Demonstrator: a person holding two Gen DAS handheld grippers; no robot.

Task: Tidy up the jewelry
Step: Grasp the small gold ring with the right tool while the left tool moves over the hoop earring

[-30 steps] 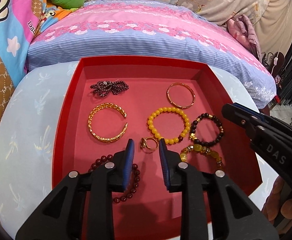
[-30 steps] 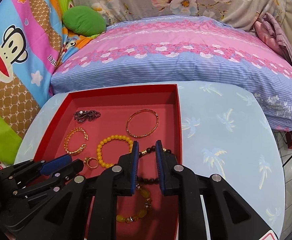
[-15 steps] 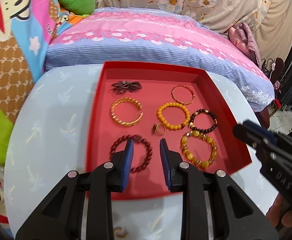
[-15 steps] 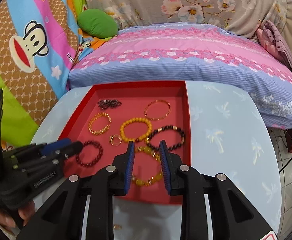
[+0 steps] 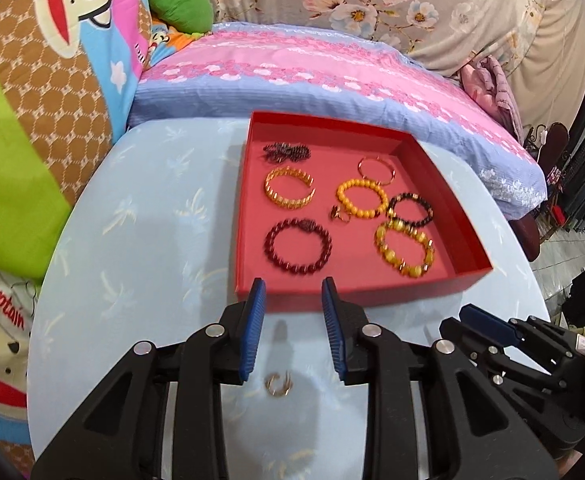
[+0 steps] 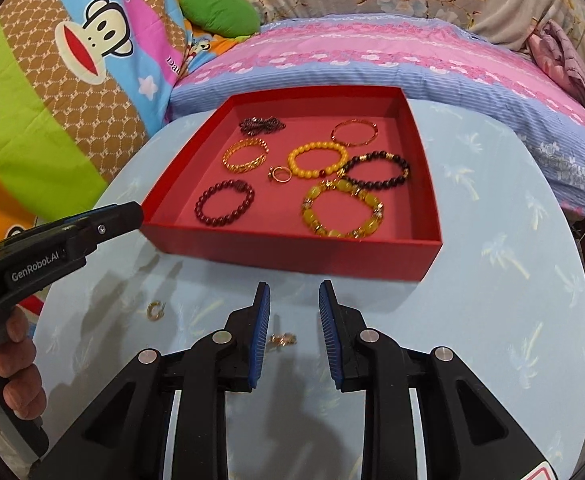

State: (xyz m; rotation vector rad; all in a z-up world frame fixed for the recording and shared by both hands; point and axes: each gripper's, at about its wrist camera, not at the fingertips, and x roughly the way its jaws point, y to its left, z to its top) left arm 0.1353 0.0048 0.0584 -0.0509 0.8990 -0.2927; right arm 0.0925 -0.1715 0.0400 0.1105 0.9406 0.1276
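A red tray (image 5: 356,300) (image 6: 292,246) on the round pale-blue table holds several bracelets and a gold ring (image 6: 280,175). A small gold ring (image 5: 278,385) lies on the table in front of the tray, between and below my left gripper's (image 5: 292,294) open fingers. It also shows in the right wrist view (image 6: 155,310). Another small gold piece (image 6: 282,340) lies on the table between my right gripper's (image 6: 294,294) open fingers. Both grippers are empty and hover short of the tray's front wall.
The table (image 6: 492,280) stands against a bed with a pink and blue pillow (image 6: 372,64) and cartoon blankets (image 6: 72,60). The right gripper shows at the lower right of the left wrist view (image 5: 504,340); the left gripper (image 6: 72,236) at the left of the right view.
Both grippers have pulled back from over the tray toward the table's front. The two small gold pieces on the table have come into view.
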